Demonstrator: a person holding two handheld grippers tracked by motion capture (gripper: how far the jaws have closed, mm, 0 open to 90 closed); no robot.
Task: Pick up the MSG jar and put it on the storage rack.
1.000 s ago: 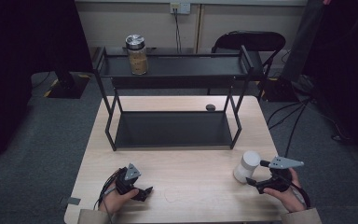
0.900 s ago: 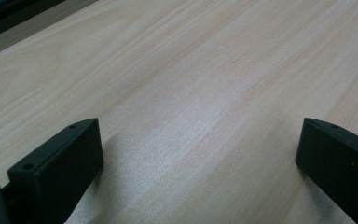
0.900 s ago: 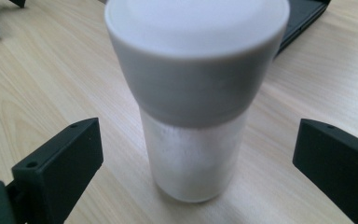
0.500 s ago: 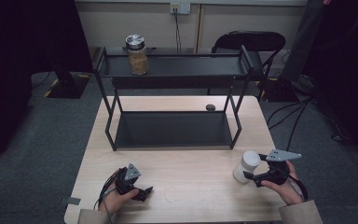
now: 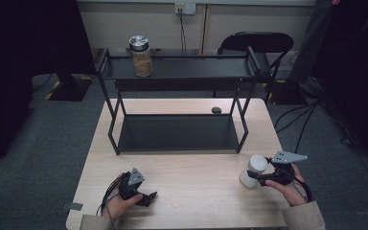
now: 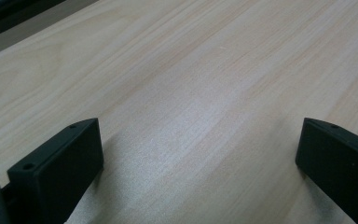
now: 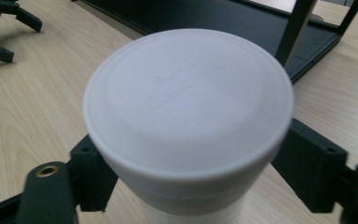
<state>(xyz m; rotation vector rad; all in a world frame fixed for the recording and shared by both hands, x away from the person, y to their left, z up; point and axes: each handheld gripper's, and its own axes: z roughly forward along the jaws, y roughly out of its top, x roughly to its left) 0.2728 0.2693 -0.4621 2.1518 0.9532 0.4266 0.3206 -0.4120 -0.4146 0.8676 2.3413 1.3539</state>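
Note:
A white plastic jar (image 5: 255, 168) with a flat white lid (image 7: 186, 102) stands on the wooden table (image 5: 196, 163) near its right front corner. My right gripper (image 5: 254, 177) comes at it from the right. Its jaws have just been closing and now press on the jar's body under the lid, one on each side (image 7: 191, 191). My left gripper (image 5: 149, 197) rests at the front left of the table, open, with bare wood between its jaws (image 6: 196, 158). It also appears far off in the right gripper view (image 7: 4, 28).
A black two-tier metal rack (image 5: 177, 72) stands across the back half of the table. A glass jar with a metal lid (image 5: 140, 56) sits on its top shelf. A small dark round object (image 5: 216, 110) lies behind the rack's lower tray. A chair (image 5: 254, 40) stands beyond.
The right gripper's jaws have closed onto the white jar, which stays where it stood. The left hand has not moved.

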